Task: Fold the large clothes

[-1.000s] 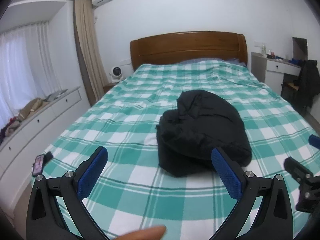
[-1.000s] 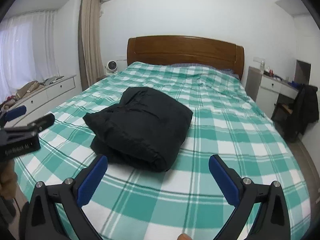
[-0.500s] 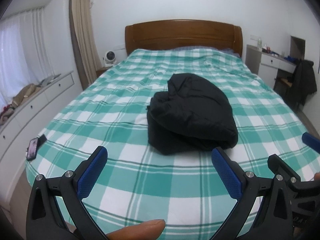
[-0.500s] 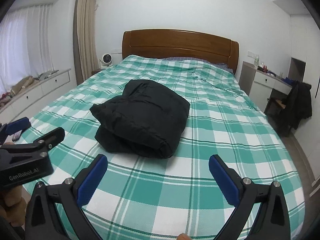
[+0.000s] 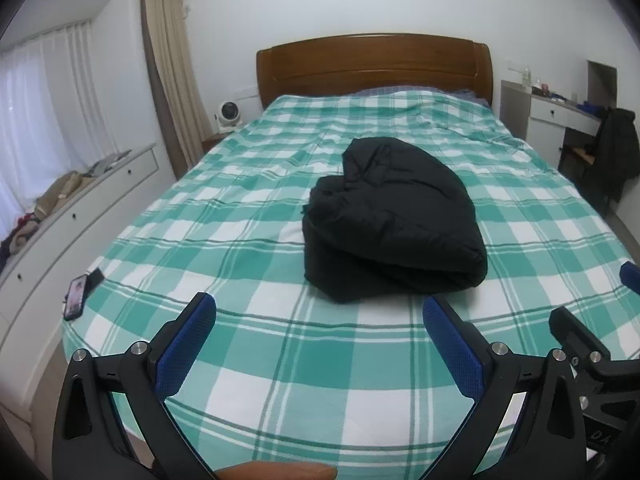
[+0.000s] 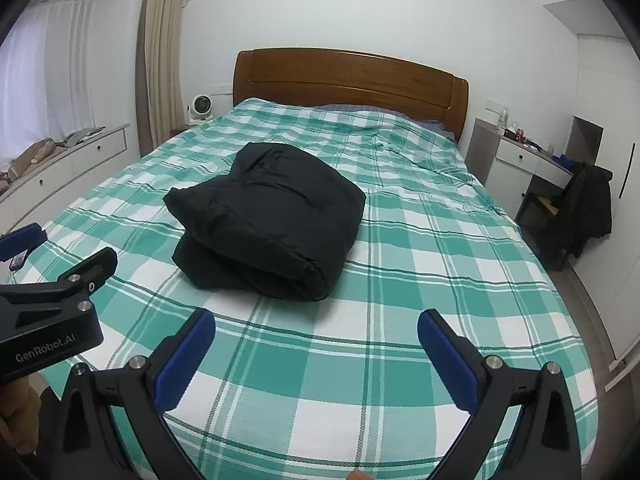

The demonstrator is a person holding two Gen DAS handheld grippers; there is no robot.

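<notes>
Left wrist view: folded black coat [image 5: 394,220] on bed [image 5: 280,360], ahead of both empty, spread claws, left claw [image 5: 318,344] and right claw [image 6: 316,354], neither clearly nearer.

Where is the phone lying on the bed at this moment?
In the left wrist view, the phone lies at the near left corner of the bed, by its edge, left of the left hand-held gripper and apart from the folded black jacket.
</notes>
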